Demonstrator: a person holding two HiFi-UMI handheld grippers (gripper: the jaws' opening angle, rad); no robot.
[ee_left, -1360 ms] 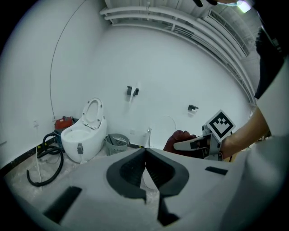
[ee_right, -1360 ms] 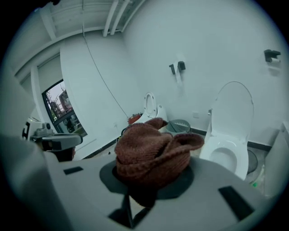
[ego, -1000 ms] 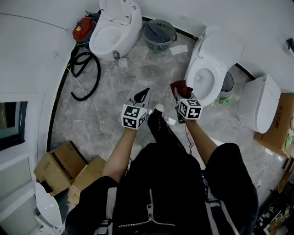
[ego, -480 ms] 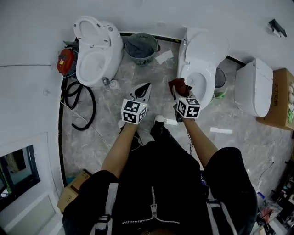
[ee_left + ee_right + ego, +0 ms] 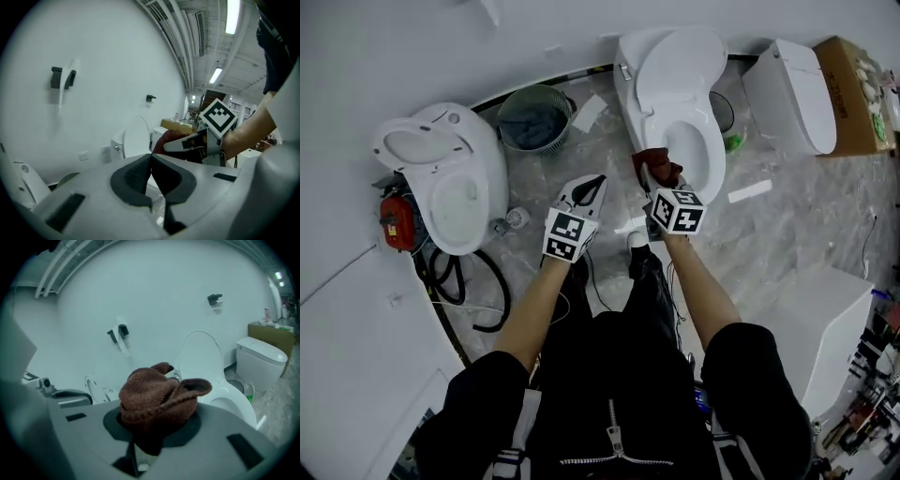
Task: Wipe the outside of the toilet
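While the toilet (image 5: 675,66) stands just ahead of the right tongs (image 5: 654,183) with its lid up and bowl open, the main risk I see is wiping the wrong surface. The outside wall lies below and to the side of the rim, so a stroke started too high could carry the cloth over the rim and into the bowl. A second toilet (image 5: 450,178) sits well off to the outer side of the left tongs (image 5: 595,185), with a basket (image 5: 532,117) ahead of them, and neither looks likely to interfere. The left tongs are pressed together on nothing and hang idle beside the right pair, where they could knock it during a sweep. The right tongs pinch a brown cloth (image 5: 157,397), which bulges in a loose wad above the jaws. Only a small part of the cloth seems clamped, so dragging it along porcelain could tug it free. If the wad flattens, the hard tips might scrape the glaze.
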